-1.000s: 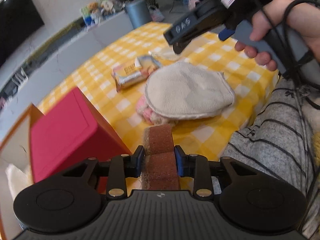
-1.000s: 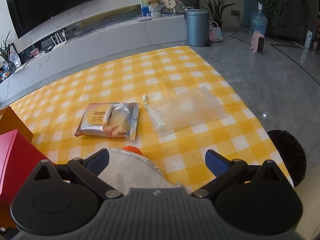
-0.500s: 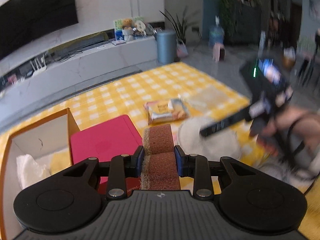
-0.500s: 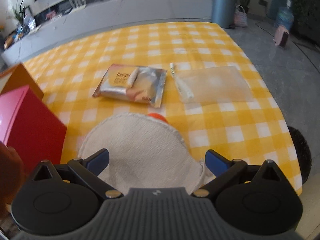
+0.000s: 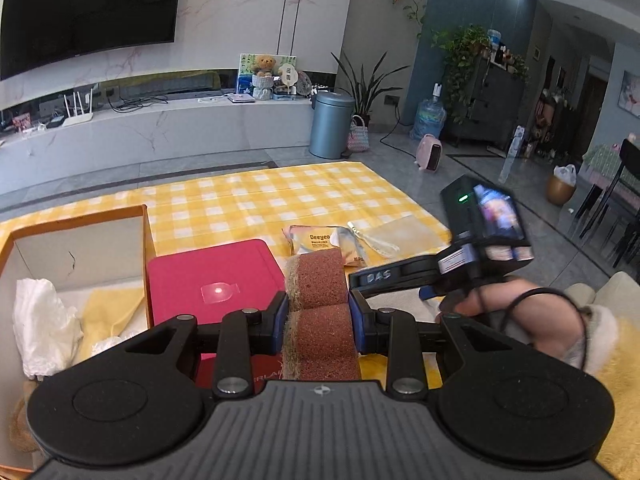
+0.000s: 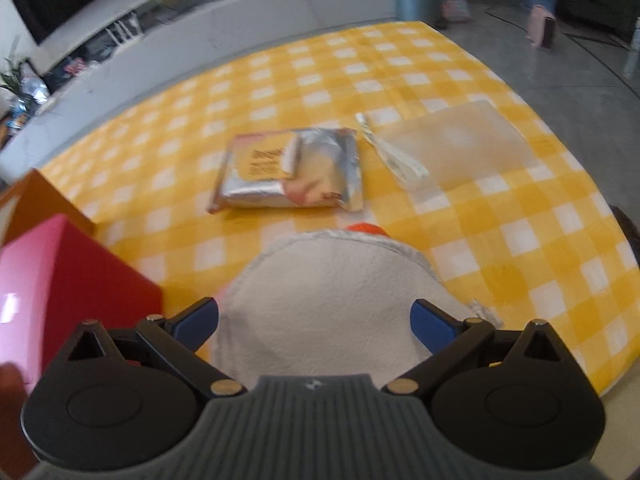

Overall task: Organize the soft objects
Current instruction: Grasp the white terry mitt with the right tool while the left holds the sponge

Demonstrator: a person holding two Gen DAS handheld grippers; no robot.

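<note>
Coarse brown sponge (image 5: 318,308), fuzzy terry cloth (image 6: 328,304), glossy red box (image 5: 212,280)

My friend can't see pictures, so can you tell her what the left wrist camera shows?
The left gripper has its jaws shut on a brown scrubbing sponge, above a pink box and an open orange box holding soft cloths. On the right, the other gripper hangs over the yellow checked tablecloth.

A flat red rectangular box (image 5: 212,280) sits right of the open orange cardboard box (image 5: 76,240) on the yellow checked tablecloth (image 6: 360,64). Beyond the round cream terry pad (image 6: 336,300) lies a silver foil packet (image 6: 288,172), with a clear plastic zip bag (image 6: 452,144) to its right.
</note>
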